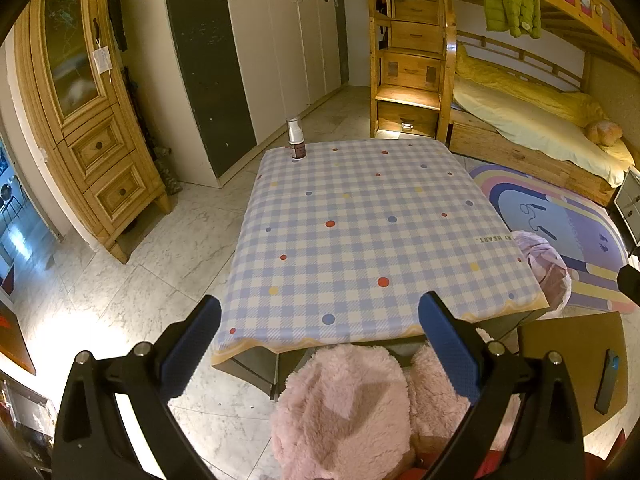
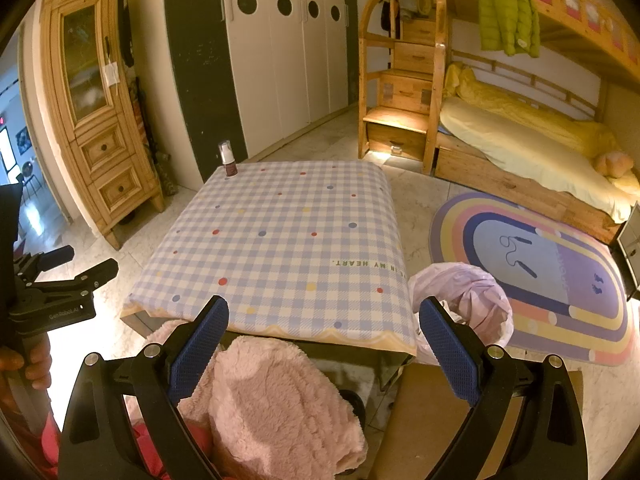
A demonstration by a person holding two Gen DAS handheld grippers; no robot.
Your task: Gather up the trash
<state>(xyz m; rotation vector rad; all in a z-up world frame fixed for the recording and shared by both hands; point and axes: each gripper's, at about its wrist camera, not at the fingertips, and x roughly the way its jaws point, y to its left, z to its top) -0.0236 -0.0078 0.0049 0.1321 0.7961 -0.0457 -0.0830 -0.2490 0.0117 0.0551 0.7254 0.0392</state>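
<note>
A small pump bottle (image 1: 296,138) with a dark label stands upright at the far left corner of the table with the blue checked cloth (image 1: 360,232); it also shows in the right wrist view (image 2: 227,159). A bin lined with a pale pink bag (image 2: 468,300) stands on the floor at the table's near right corner, partly seen in the left wrist view (image 1: 546,272). My left gripper (image 1: 320,344) is open and empty, held above the table's near edge. My right gripper (image 2: 324,344) is open and empty, near the same edge beside the bin.
A pink fluffy cloth (image 1: 344,404) lies below the near table edge. A brown board with a phone (image 1: 607,380) sits at the right. A rainbow rug (image 2: 540,264), a bunk bed (image 2: 520,148), a wooden cabinet (image 1: 92,120) and white wardrobes (image 1: 280,40) surround the table.
</note>
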